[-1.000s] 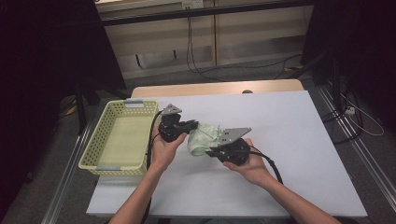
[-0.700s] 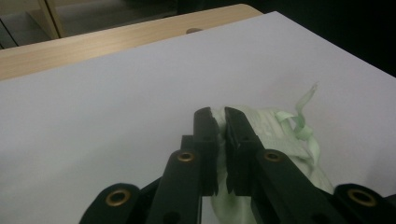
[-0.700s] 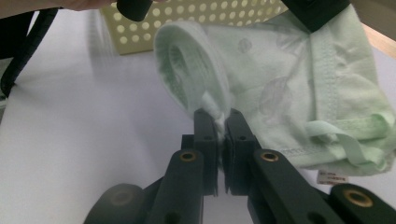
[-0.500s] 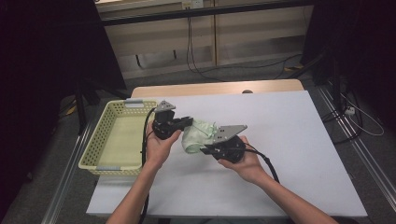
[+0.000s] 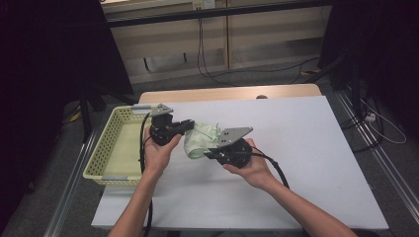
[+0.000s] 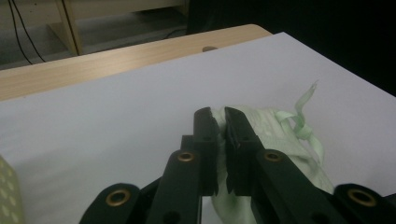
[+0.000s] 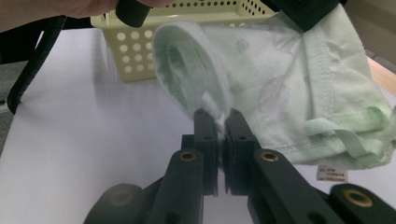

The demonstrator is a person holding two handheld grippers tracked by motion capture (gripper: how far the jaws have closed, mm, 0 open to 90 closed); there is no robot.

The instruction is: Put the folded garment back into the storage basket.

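Both forearms enter from six o'clock and converge toward mid-table. The left gripper (image 5: 190,124), held in the left hand (image 5: 157,150), points toward three o'clock with its jaws clamped together. The right gripper (image 5: 207,154), cradled from below by the right hand (image 5: 252,165), points toward nine o'clock, jaws likewise pinched closed.

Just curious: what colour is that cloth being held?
Pale green cloth with a faint leaf print; right gripper view.

soft pale-green cloth garment (image 5: 200,139), perforated plastic basket (image 5: 109,148), matt white table (image 5: 306,148).
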